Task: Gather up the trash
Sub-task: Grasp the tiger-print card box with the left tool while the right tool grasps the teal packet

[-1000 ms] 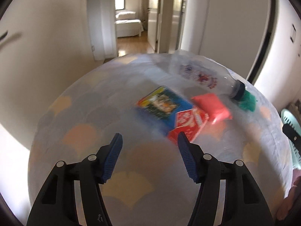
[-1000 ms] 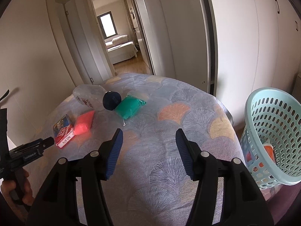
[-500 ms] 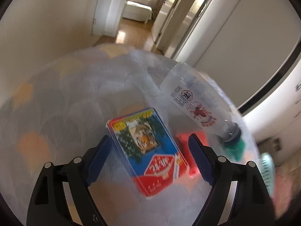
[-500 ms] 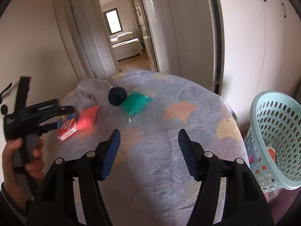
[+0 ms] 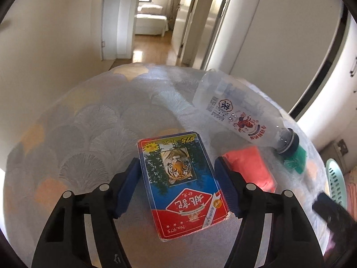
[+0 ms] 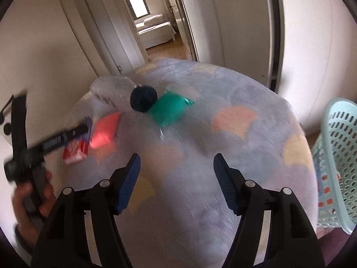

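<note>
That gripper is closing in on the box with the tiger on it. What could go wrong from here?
The left gripper is closing around the card box. The box is glossy and flat, so it might slip or tip out of the fingers. The right finger sits close to the red packet and could drag it. The basket stands off the bed's far side, so the carry is long.

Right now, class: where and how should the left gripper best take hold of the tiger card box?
Across the card box's two long edges, coming down from above: it lies flat, its narrow width fits between the closing left gripper's blue pads, which already flank it.
</note>
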{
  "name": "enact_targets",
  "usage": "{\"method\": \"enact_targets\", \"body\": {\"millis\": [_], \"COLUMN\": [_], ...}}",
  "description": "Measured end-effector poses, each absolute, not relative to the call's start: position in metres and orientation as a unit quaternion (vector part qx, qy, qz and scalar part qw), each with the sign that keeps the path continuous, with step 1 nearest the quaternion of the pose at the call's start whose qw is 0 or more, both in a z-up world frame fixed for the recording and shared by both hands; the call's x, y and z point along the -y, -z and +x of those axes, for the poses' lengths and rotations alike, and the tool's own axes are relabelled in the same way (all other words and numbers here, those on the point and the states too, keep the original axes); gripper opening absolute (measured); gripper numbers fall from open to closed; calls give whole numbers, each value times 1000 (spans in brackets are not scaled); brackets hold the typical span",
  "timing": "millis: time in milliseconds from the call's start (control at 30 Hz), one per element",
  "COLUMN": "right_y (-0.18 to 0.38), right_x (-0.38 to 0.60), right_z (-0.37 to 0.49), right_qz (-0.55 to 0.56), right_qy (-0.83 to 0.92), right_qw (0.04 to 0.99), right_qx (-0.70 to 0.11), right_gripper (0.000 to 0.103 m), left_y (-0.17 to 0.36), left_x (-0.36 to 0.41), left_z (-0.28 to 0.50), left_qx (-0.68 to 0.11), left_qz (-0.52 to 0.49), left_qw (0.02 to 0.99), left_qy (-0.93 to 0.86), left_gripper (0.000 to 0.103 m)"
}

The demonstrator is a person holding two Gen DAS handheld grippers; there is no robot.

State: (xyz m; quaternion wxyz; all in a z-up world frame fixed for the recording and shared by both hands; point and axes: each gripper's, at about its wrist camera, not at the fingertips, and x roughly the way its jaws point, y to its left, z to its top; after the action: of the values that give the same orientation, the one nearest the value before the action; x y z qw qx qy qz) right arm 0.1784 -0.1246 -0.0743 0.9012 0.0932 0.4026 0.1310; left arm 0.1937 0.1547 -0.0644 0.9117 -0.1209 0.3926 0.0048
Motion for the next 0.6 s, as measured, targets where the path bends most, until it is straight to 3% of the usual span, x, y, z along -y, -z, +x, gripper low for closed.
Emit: {"method": "enact_targets", "body": {"millis": [300,500,600], "right_y": [77,81,81], "right_x": [96,81,80], "right_z": [242,251,249], "right_qz": [121,91,81], "right_qy": [-95,-59,-53], "right_qw": [889,906,908], "right_qx": [-431,-409,-407], "right_gripper": [64,64,56], "left_y": [63,63,65], "left_x": [-138,-135,-137], "left_z": [185,185,187], "left_qx": [-377,-380,-381], "left_qz": [-77,-78,-80], "left_qw": [923,922,921], "left_qy": [-14,-9,-7], "left_gripper": [66,66,66]}}
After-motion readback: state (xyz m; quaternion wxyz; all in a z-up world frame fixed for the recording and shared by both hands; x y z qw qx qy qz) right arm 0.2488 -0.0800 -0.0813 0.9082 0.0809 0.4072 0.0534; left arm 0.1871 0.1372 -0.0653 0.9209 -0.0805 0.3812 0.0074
